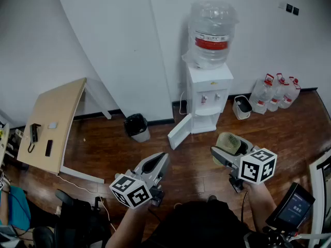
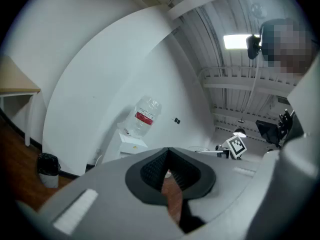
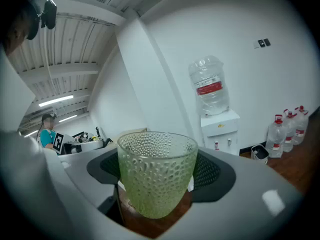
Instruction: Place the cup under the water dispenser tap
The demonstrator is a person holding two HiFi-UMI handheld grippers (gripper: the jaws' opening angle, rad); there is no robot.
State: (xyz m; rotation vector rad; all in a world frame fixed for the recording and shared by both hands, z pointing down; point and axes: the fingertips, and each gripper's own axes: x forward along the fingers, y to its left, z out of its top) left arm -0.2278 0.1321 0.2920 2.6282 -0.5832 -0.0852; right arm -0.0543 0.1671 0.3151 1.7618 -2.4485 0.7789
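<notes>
My right gripper (image 1: pixel 223 148) (image 3: pixel 159 176) is shut on a green dimpled glass cup (image 3: pixel 156 173) (image 1: pixel 228 142), which stands upright between the jaws, held over the wood floor. The white water dispenser (image 1: pixel 209 98) (image 3: pixel 219 129) (image 2: pixel 131 142), with a clear bottle on top, stands against the far wall, well ahead of the cup. Its two taps (image 1: pixel 211 97) sit in a recess on its front. My left gripper (image 1: pixel 154 165) (image 2: pixel 170 175) is shut with nothing between its jaws, at the lower left, also far from the dispenser.
The dispenser's lower door (image 1: pixel 180 131) hangs open to its left. A black bin (image 1: pixel 136 126) stands left of it, a small white bin (image 1: pixel 241 107) and several water jugs (image 1: pixel 280 92) to its right. A wooden table (image 1: pixel 54 123) is at the far left.
</notes>
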